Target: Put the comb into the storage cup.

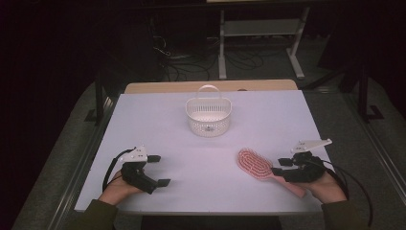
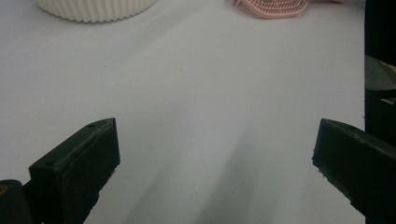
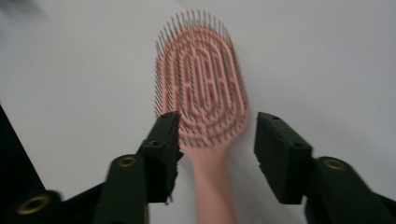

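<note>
A pink hairbrush [image 1: 253, 164] lies bristles up on the white table [image 1: 191, 153] at the front right, its handle pointing toward the person. My right gripper [image 1: 280, 166] hovers over the handle end. In the right gripper view the brush [image 3: 201, 79] lies between the jaws of the right gripper [image 3: 217, 135], which stand apart on either side of its neck without pressing on it. My left gripper [image 1: 160, 170] rests at the front left, open, with nothing but bare table between the jaws of the left gripper [image 2: 215, 154].
A white slatted basket [image 1: 208, 115] with a handle stands at the middle back of the table; its wall [image 2: 93, 9] and the brush [image 2: 273, 7] show in the left gripper view. Dark floor, cables and a metal stand lie beyond the far edge.
</note>
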